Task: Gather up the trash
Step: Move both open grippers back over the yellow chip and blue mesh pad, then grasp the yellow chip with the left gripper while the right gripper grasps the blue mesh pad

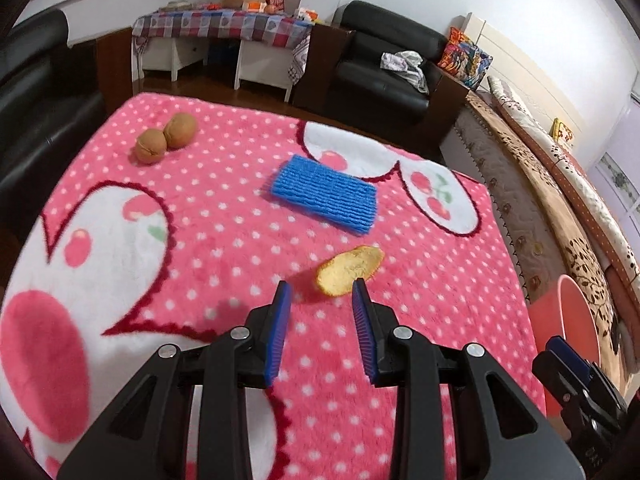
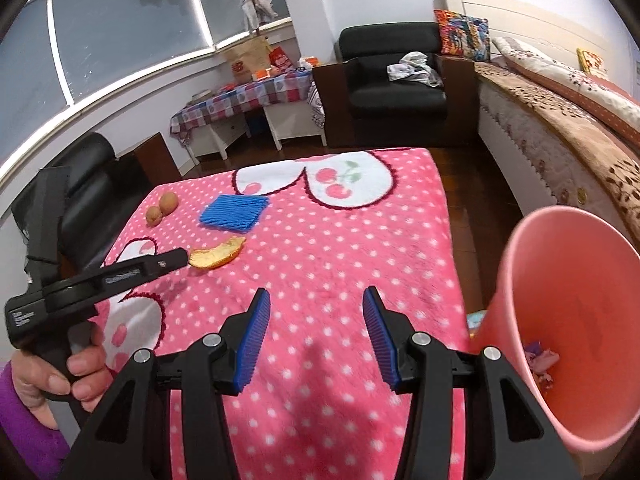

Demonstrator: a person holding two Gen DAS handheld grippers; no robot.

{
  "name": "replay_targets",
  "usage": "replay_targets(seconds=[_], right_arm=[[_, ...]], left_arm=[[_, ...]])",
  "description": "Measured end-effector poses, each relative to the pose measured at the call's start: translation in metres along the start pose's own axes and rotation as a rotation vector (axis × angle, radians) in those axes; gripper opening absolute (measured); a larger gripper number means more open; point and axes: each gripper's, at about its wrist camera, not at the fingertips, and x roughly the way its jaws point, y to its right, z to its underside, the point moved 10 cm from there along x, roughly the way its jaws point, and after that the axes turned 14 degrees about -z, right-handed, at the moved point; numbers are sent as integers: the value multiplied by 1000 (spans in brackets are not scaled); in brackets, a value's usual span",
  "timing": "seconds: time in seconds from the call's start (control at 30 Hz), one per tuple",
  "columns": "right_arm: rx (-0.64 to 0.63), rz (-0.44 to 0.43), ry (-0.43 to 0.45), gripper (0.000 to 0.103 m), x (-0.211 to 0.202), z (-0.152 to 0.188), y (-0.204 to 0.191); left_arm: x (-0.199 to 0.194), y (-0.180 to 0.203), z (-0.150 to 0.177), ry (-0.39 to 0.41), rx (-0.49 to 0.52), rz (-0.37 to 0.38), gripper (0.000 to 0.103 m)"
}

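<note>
Trash lies scattered on the pink polka-dot blanket (image 1: 248, 240) that covers the bench: a curl of orange peel (image 1: 350, 270), a blue ribbed foam sleeve (image 1: 325, 194) and two brown round husks (image 1: 166, 138) touching each other. From the left claw (image 1: 322, 292), the peel sits just ahead at about one o'clock, its near edge partly behind the claw's right fingertip. The foam sleeve lies farther along at twelve o'clock, and the husks are well apart at ten o'clock, near the far left edge of the blanket. Nothing lies between the claw and the peel.

The left claw stands open, blue pads apart, with nothing between them; it hangs over bare blanket. The right claw (image 2: 316, 300) is likewise open and empty, above the near part of the blanket. In the right wrist view the left tool reaches in from nine o'clock, a hand (image 2: 60, 376) in a purple sleeve (image 2: 28, 436) gripping its handle, its tip close beside the peel (image 2: 216, 254).

A pink bin (image 2: 560, 264) stands off the bench's edge at three o'clock of the right claw, tilted toward it, with a few scraps of paper at its bottom. Beyond the bench are a black armchair (image 2: 396, 80) with crumpled cloth on its seat, a checked-cloth side table (image 2: 248, 96) and a bed (image 2: 568, 108) along the wall.
</note>
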Motion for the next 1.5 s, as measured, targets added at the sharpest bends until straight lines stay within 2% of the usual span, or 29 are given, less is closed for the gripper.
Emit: replay_targets(seconds=[0.13,0.17,0.2,0.27,0.37,0.5,0.63,0.83,0.97,1.13,1.2,1.23,1.27,1.33,1.37,1.5], right_arm=[[-10,-2,-10,48,13,-7,-1],[-9,-4,-15,48,18,-9,-1],[-8,-7,-18,48,22,-11,-1],[-7,-13,-23,48,30,-15,-2],[-18,-31,-35,48,47,-23,-7],[-43,-64,-57,48,71,-33,-17],[-95,-99,-81,48,98,-44,-34],[-241,-139,-164,48,145,-52,-72],[-334,-117,-224,48,178,-52,-85],[-385,-54,-292,48,208,-47,-80],[-397,-39,-281,43,212,-49,-79],[-398,-34,-279,37,213,-49,-78],[-394,-28,-269,24,213,-51,-77],[-368,-27,-263,10,212,-53,-73],[-353,-38,-264,6,211,-53,-71],[-281,-78,-247,5,196,-56,-66]], left_arm=[[13,10,-1,-14,-1,12,31],[16,12,-1,-12,8,9,28],[19,14,-1,-13,18,4,17],[25,16,1,-29,26,-7,7],[31,10,3,-52,-5,7,4],[28,-5,1,-44,-37,8,4],[21,-28,-1,-30,-70,-26,3],[16,-58,3,-34,-105,-52,3],[17,-70,4,-39,-117,-58,3],[18,-76,4,-42,-124,-47,4],[17,-77,4,-43,-125,-43,3],[17,-76,4,-42,-125,-43,3],[17,-76,4,-41,-124,-43,3],[17,-77,4,-40,-124,-43,3],[17,-76,4,-38,-123,-44,3],[13,-74,3,-30,-120,-46,3]])
